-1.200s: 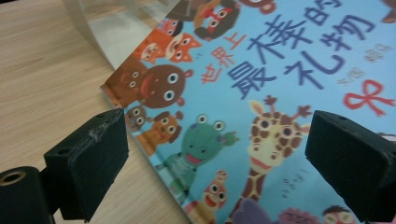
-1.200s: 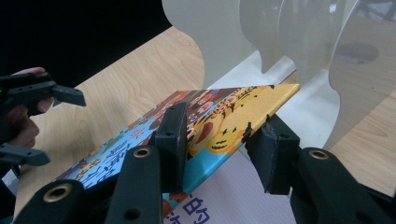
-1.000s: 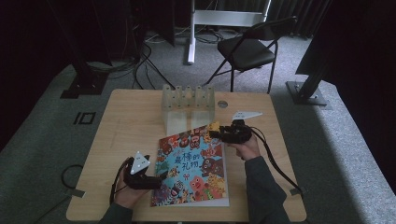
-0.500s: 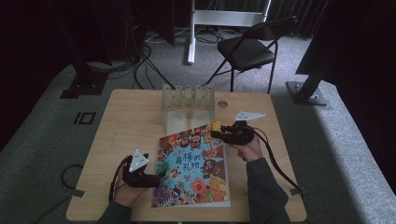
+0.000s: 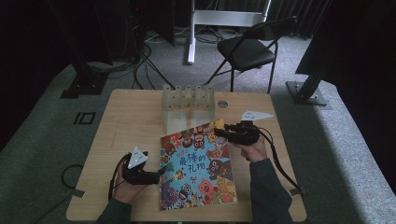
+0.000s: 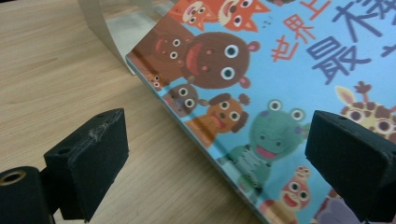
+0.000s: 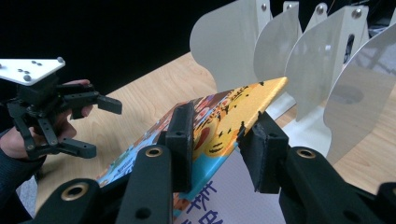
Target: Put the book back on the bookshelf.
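So compared with a second back, the far corner of the picture book (image 5: 198, 170) has come up off the table (image 5: 130, 121) a little, and my right gripper (image 7: 217, 135) has just been closing its jaws with that cover corner between them. In the right gripper view the pads sit against both faces of the cover, so it's got hold of it. My left gripper (image 5: 156, 173) hasn't really budged: it sits at the book's left edge, jaws wide apart, with the edge between them and nothing pinched.

The book itself is big and bright, a blue cover crowded with cartoon animals and large dark blue characters in the middle. It lies on the near half of the table, tilted up at the held corner.

Just behind it stands a pale rack (image 5: 187, 98) of upright dividers. The table is light wood on grey carpet; a black folding chair (image 5: 247, 49) and loose cables (image 5: 144, 65) sit farther back in the dark room.
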`<state>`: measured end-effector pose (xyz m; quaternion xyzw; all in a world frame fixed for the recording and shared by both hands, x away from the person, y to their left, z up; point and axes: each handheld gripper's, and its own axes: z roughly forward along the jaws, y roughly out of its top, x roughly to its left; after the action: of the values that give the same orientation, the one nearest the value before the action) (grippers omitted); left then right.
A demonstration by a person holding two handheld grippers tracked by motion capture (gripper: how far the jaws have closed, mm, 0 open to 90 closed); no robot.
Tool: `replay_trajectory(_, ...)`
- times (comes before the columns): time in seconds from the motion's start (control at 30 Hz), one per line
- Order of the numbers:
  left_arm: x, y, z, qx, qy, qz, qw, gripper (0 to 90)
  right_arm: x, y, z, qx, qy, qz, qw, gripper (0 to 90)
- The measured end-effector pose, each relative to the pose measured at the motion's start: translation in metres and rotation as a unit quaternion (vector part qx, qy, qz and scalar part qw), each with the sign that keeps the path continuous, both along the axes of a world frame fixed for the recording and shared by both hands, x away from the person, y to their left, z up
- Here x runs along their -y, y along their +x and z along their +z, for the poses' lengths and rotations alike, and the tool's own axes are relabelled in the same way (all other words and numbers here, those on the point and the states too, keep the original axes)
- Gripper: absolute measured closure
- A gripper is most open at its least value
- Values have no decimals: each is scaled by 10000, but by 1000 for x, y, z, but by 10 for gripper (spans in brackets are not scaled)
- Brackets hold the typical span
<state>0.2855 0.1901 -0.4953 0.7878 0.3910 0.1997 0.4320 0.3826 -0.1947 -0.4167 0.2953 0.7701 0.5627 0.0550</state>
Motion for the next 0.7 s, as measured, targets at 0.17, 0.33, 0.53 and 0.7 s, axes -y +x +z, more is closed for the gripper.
replay_trajectory(0.17,0,3,1,-8,-30,-14,10000,63,4,-4,6,83,117,2,9999,681)
replay_trajectory(0.33,2,7,3,18,-68,-24,10000,63,9,-7,11,154,240,14,9996,700)
replay_trajectory(0.53,5,12,5,61,-96,-64,9999,63,14,-8,16,202,387,100,9990,721)
replay_trajectory(0.7,6,16,6,46,-148,-100,9998,63,18,-10,20,268,529,135,9982,741)
